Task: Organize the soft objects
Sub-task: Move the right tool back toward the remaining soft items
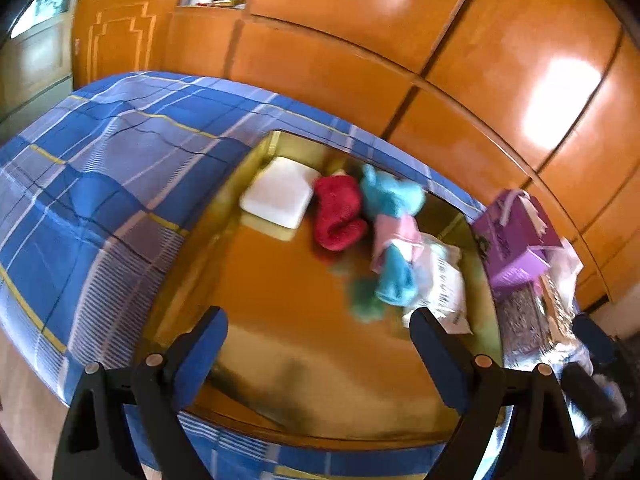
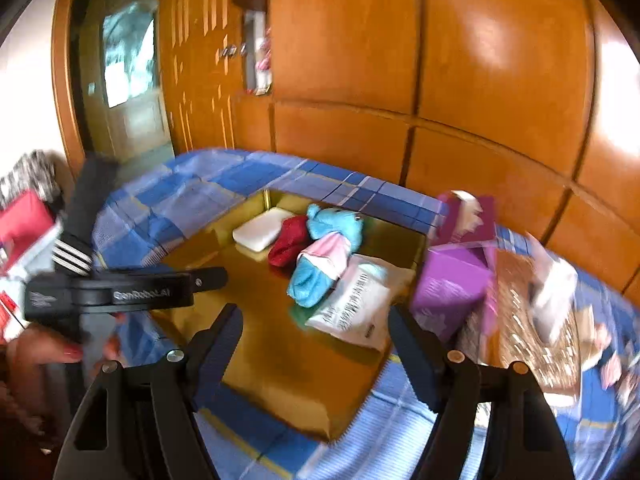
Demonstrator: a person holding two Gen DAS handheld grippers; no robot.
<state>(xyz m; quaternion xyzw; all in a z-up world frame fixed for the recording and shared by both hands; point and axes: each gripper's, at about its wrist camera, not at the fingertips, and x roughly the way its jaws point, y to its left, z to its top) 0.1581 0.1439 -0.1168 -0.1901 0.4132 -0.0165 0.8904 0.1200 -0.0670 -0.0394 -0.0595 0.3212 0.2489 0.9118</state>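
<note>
A shiny gold tray [image 1: 304,360] [image 2: 280,344] lies on a bed with a blue plaid sheet [image 1: 92,184] [image 2: 192,192]. At the tray's far end lie a white foam pad [image 1: 278,192] [image 2: 260,230], a red soft cloth [image 1: 338,212] [image 2: 288,240], a turquoise plush toy with a pink band [image 1: 394,236] [image 2: 324,252], a green fuzzy piece [image 1: 366,304] and a white printed pouch [image 1: 444,284] [image 2: 352,304]. My left gripper [image 1: 318,344] is open and empty above the tray's near part. My right gripper [image 2: 314,340] is open and empty, also short of the objects.
A purple box [image 1: 516,240] [image 2: 452,284] and patterned packages [image 2: 528,332] sit on the bed right of the tray. An orange wooden wardrobe [image 1: 400,60] [image 2: 440,80] stands behind the bed. The left gripper's body and hand [image 2: 108,292] show at the left of the right wrist view.
</note>
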